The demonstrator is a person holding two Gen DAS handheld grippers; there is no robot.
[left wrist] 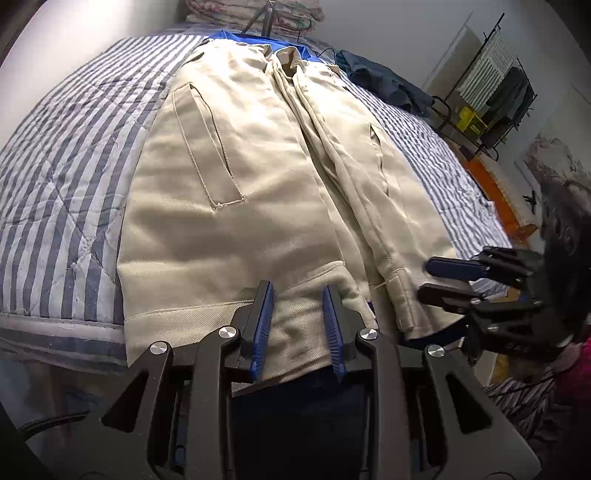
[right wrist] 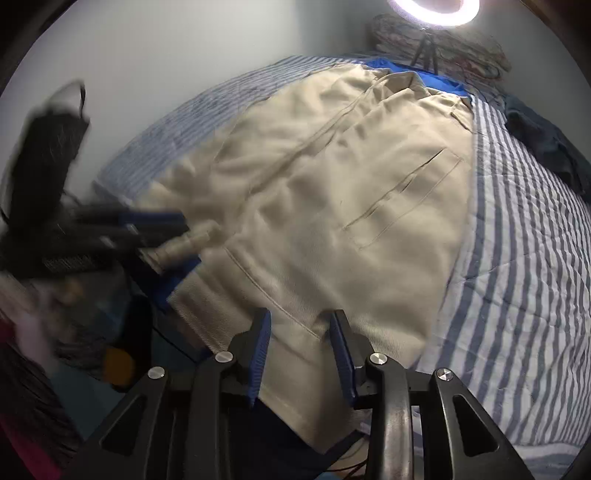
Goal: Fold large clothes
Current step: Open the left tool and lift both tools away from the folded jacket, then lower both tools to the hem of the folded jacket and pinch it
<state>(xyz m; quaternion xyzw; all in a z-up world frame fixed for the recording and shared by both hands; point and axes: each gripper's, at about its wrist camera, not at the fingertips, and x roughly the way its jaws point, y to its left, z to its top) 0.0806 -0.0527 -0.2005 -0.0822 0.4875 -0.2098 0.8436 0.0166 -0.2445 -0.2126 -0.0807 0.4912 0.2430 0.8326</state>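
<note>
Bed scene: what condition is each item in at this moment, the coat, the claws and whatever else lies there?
Beige jacket: spread on the bed, front opening up, hem hanging off the near edge.
Left gripper: open, fingers either side of the hem.
Right gripper: open, straddling the hem.
Striped quilt: spread flat beneath.
Dark blue garment: crumpled, unfolded.
Ring light: on.

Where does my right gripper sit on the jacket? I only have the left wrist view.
Observer: The right gripper is open, with its fingers astride the jacket's bottom hem.
Operator: Is any lining showing there?
Observer: Blue lining sticks out under the hem, just below the left gripper.
Operator: What's lighting the bed?
Observer: A ring light glows above the far end of the striped quilt.
</note>
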